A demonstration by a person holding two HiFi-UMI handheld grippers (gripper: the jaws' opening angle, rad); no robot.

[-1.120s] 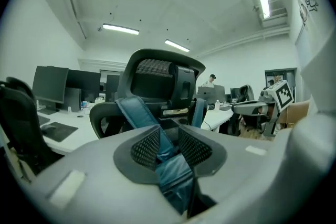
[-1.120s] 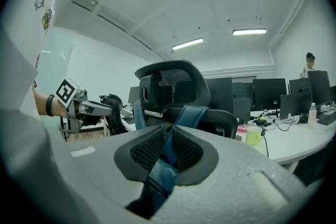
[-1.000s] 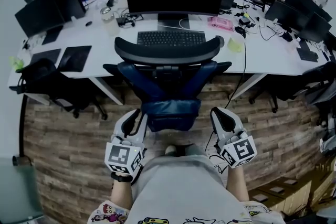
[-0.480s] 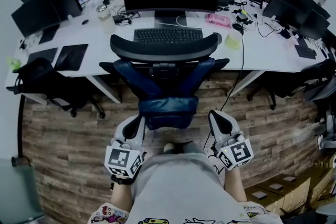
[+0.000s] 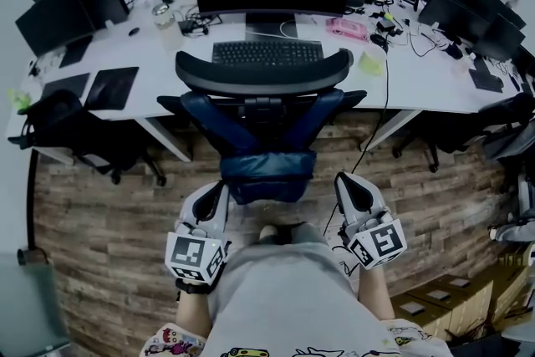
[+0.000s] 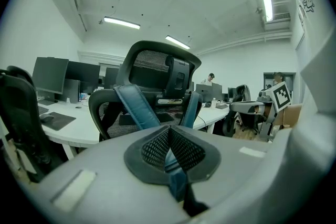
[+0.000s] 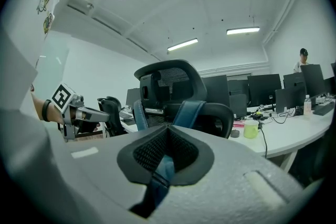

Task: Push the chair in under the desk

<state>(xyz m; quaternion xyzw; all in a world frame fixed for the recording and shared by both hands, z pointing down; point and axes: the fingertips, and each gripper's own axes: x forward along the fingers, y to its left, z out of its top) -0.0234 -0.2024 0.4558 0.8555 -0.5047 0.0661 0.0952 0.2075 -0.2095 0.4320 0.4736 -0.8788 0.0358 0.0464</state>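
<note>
Left gripper (image 5: 215, 191) closed, desk (image 5: 410, 88), plank floor (image 5: 109, 217)

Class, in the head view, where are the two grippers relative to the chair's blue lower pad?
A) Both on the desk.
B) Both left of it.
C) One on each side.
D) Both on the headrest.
C: the left gripper sits left of the blue lower pad, and the right gripper sits right of it.
</note>
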